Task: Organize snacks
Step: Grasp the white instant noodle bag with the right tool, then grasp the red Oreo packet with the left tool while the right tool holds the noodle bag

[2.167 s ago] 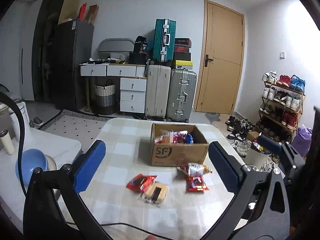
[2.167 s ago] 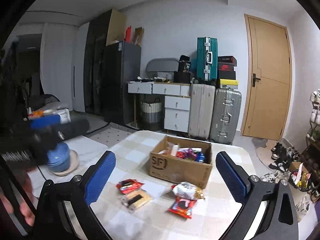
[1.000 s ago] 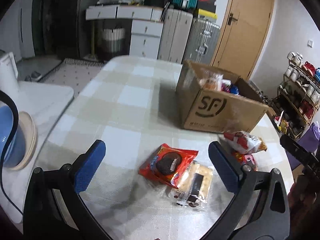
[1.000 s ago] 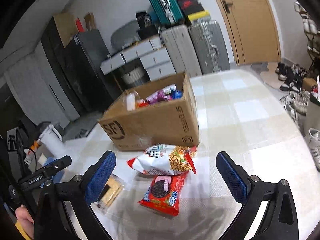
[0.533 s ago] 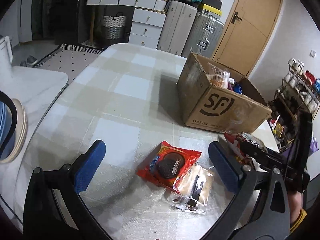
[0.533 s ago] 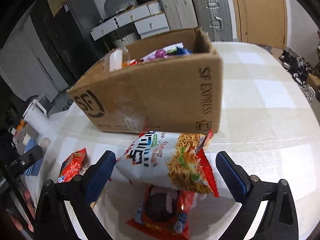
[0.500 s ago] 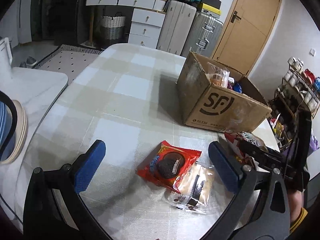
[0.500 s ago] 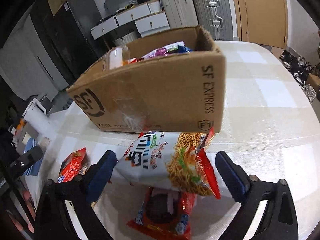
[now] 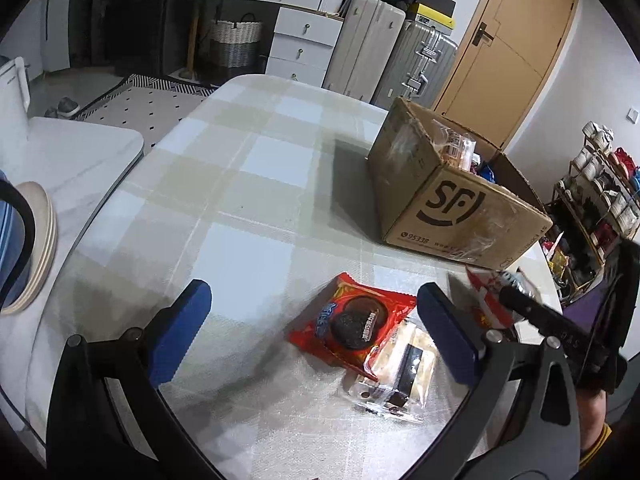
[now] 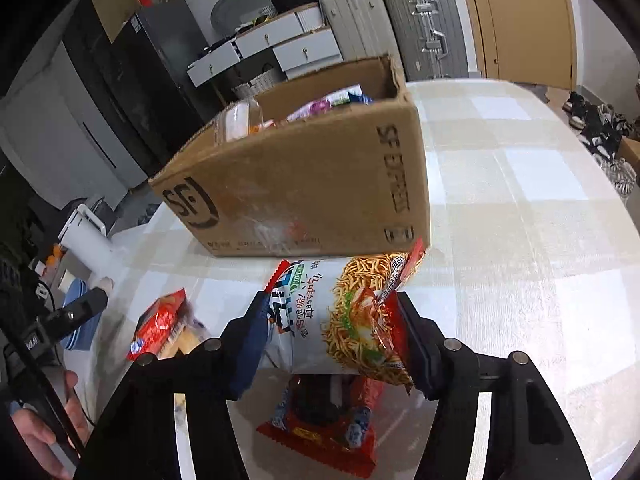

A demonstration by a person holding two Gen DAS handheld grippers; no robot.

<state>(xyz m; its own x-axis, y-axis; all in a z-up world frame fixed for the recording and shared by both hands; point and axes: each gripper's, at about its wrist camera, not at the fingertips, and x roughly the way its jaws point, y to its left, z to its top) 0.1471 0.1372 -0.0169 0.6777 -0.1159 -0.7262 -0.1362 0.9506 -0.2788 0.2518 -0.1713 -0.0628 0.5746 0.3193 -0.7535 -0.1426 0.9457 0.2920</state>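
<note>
An open cardboard SF box [image 9: 452, 196] holding several snacks stands on the checked table [image 9: 248, 184]; it also shows in the right wrist view [image 10: 312, 184]. My right gripper [image 10: 332, 336] is shut on a white noodle snack bag [image 10: 340, 316], just in front of the box. A red cookie packet [image 10: 324, 424] lies under that bag. My left gripper [image 9: 316, 328] is open and empty above the table. A red cookie packet [image 9: 352, 320] and a clear biscuit packet [image 9: 396, 376] lie by its right finger.
A white side table [image 9: 60, 152] with stacked plates [image 9: 36, 236] stands left of the table. Suitcases [image 9: 392, 52], white drawers [image 9: 296, 36] and a door are behind. A shoe rack [image 9: 600, 184] is at the right.
My right gripper has closed its fingers onto the noodle snack bag. My left gripper has hardly moved and stays open.
</note>
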